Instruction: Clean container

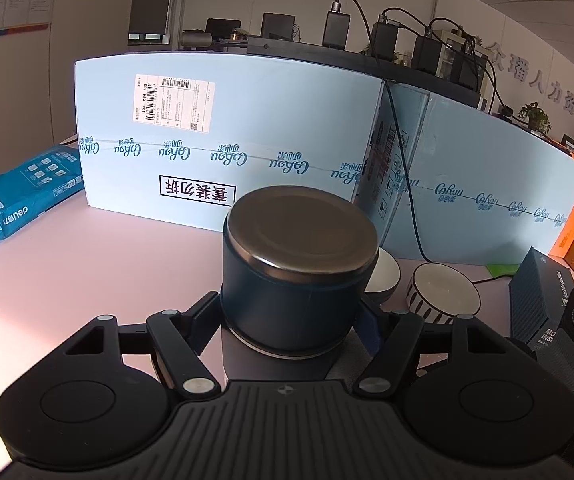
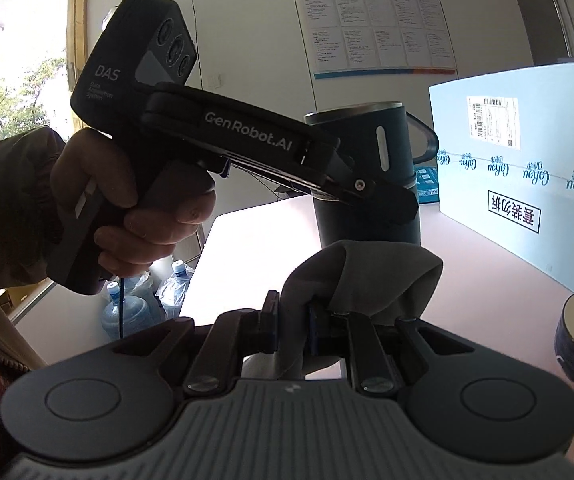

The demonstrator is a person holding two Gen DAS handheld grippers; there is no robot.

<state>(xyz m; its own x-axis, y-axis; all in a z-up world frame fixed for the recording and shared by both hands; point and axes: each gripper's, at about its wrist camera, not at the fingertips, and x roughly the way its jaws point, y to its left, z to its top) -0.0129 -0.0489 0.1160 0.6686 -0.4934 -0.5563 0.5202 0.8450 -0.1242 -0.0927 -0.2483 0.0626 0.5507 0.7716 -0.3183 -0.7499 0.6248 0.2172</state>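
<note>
Office walls with a notice board (image 2: 375, 26) form the backdrop, and a pale pink table (image 1: 87, 272) carries everything. Largest on it are the light blue cartons (image 1: 227, 136) standing along the far edge, with a black cable (image 1: 403, 160) trailing down between them. A blue paper pack (image 1: 19, 196) lies at the left, two bowls (image 1: 445, 292) sit just beside the container on the right, and a dark ribbed box (image 1: 535, 296) stands beyond them.

The container (image 1: 299, 272), a dark blue cylinder with a metal lid and a side handle, stands upright near the middle of the table. The left gripper (image 1: 293, 316) has its fingers closed against the container's sides around a seam in its body, steadying it; in the right wrist view a hand (image 2: 127, 204) works that tool's trigger grip.

The right gripper (image 2: 293, 326) has its fingers pinched on a grey cloth (image 2: 363, 276), which bunches up in front of them and hangs close to the lower part of the container; whether cloth and wall touch cannot be told.

My judgement is that wiping is at an early or middle stage: holding and cloth are in place, the lid is still on, and no surface looks visibly wet or marked, so how much has been cleaned cannot be read. The sides, the lid and possibly the inside look left to do.
</note>
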